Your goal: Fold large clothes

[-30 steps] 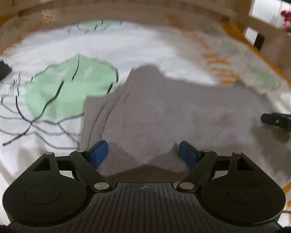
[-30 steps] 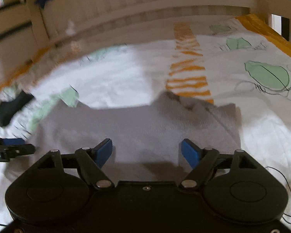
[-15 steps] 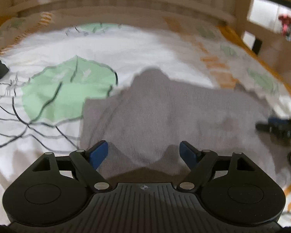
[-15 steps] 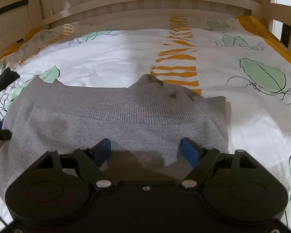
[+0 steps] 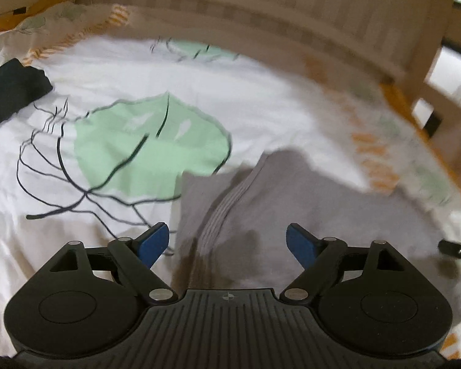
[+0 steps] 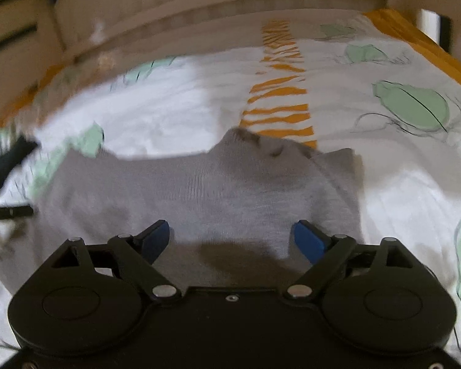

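Left wrist view shows the left hand-held gripper (image 5: 227, 241) spread wide with nothing between its blue pads; its jaws have just been opening further. Just ahead of it and running off to its right lies the grey sweater (image 5: 292, 215), flat on the bed (image 5: 261, 98). A ribbed band runs diagonally away from the left pad, and the sweater's left edge sits just beyond that pad, next to a green leaf print (image 5: 150, 150). Far to the left of the gripper a dark garment (image 5: 12, 89) lies well apart from the sweater.

From the right wrist view, the right hand-held gripper (image 6: 232, 240) is also wide and empty, its jaws likewise just opened further. The sweater (image 6: 199, 190) fills the space directly in front of it, with a bump of bunched fabric at the far edge and a loose corner sticking out ahead to the right. The other gripper's tip shows at the far left.

Judging from this, a fold looks laid and both grippers have let go. The risks now:
- That far bump and the stray right corner could get trapped in the next fold, leaving a lumpy, crooked bundle.
- Knit is soft and layered; a pinch at the near edge may catch only the top layer, so the fold underneath slides open.
- The bed gives under pressure, so a low pad could snag the sheet along with the sweater.
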`<action>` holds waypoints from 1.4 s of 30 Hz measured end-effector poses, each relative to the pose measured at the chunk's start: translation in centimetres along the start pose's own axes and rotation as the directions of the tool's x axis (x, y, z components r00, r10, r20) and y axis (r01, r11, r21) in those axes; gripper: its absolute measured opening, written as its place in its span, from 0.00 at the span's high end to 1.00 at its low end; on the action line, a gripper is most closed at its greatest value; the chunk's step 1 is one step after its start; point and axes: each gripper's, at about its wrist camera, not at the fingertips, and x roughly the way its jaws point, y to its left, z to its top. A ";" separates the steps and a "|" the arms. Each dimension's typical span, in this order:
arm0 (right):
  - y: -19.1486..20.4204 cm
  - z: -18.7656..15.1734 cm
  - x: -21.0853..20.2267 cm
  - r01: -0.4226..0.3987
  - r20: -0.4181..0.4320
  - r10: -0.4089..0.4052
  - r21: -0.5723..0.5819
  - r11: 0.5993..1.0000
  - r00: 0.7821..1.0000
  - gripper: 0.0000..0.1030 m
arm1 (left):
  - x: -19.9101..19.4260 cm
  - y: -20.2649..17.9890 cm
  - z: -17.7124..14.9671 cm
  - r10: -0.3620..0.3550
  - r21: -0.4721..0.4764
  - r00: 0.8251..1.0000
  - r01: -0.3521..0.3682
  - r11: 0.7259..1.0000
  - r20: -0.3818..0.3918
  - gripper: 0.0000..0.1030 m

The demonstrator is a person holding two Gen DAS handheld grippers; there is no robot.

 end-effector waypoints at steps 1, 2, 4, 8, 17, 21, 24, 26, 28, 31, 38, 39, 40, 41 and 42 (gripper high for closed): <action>-0.5 0.1 -0.9 -0.005 0.013 0.004 0.046 0.999 1.000 0.10 | -0.9 0.2 0.1 -0.019 -0.018 1.000 0.019 1.000 0.015 0.16; -1.0 0.1 -1.8 -0.008 0.024 0.006 0.089 0.996 1.000 0.07 | -1.7 0.3 0.1 -0.037 -0.033 0.999 0.038 0.999 0.024 0.14; -2.0 -0.2 -3.5 -0.023 0.030 0.018 0.156 0.988 0.999 0.03 | -3.2 0.5 -0.4 -0.064 -0.050 0.998 0.065 0.997 0.028 0.05; -3.5 -2.5 -6.8 -0.016 0.040 0.005 0.265 0.964 0.999 0.02 | -5.0 0.7 -2.4 -0.074 -0.042 0.997 0.075 0.996 0.016 0.04; -5.0 -8.6 -10.0 -0.023 -0.050 0.049 0.432 0.901 0.998 0.01 | -6.6 2.5 -8.0 -0.087 -0.123 0.992 0.076 0.990 -0.091 0.01; -4.9 -9.4 -9.6 -0.043 -0.054 0.076 0.459 0.888 0.996 0.01 | -5.4 2.5 -8.8 -0.108 -0.136 0.986 0.091 0.987 -0.128 0.01; -4.9 -9.7 -8.5 -0.060 -0.049 0.093 0.464 0.884 0.994 0.00 | -3.8 2.7 -9.0 -0.127 -0.173 0.981 0.101 0.980 -0.143 0.01; -4.8 -9.9 -7.7 -0.079 -0.039 0.110 0.467 0.881 0.993 0.00 | -3.0 2.8 -9.0 -0.125 -0.196 0.984 0.098 0.976 -0.126 0.01; -5.0 -9.8 -6.8 -0.101 -0.016 0.123 0.472 0.876 0.992 0.00 | -2.2 2.7 -8.6 -0.132 -0.203 0.986 0.109 0.973 -0.102 0.01; -5.3 -9.4 -5.8 -0.145 0.023 0.153 0.483 0.864 0.988 0.00 | -0.8 2.7 -7.6 -0.158 -0.210 0.985 0.139 0.968 -0.074 0.01; -5.8 -8.4 -3.4 -0.221 0.119 0.187 0.474 0.852 0.975 0.00 | 2.1 1.9 -5.8 -0.197 -0.178 0.980 0.189 0.966 -0.026 0.01; -5.7 -8.2 -3.2 -0.224 0.125 0.187 0.467 0.856 0.974 0.00 | 2.2 1.9 -5.8 -0.196 -0.179 0.980 0.189 0.966 -0.019 0.01; -5.7 -8.1 -2.9 -0.229 0.135 0.188 0.458 0.859 0.973 0.00 | 2.2 1.7 -5.8 -0.194 -0.181 0.981 0.189 0.965 -0.012 0.01; -5.7 -8.0 -2.7 -0.235 0.141 0.191 0.451 0.861 0.971 0.00 | 2.0 1.6 -5.9 -0.193 -0.184 0.981 0.189 0.965 -0.007 0.01; -5.7 -7.9 -2.5 -0.240 0.145 0.195 0.445 0.863 0.970 0.00 | 1.9 1.6 -6.0 -0.195 -0.188 0.981 0.191 0.963 -0.002 0.01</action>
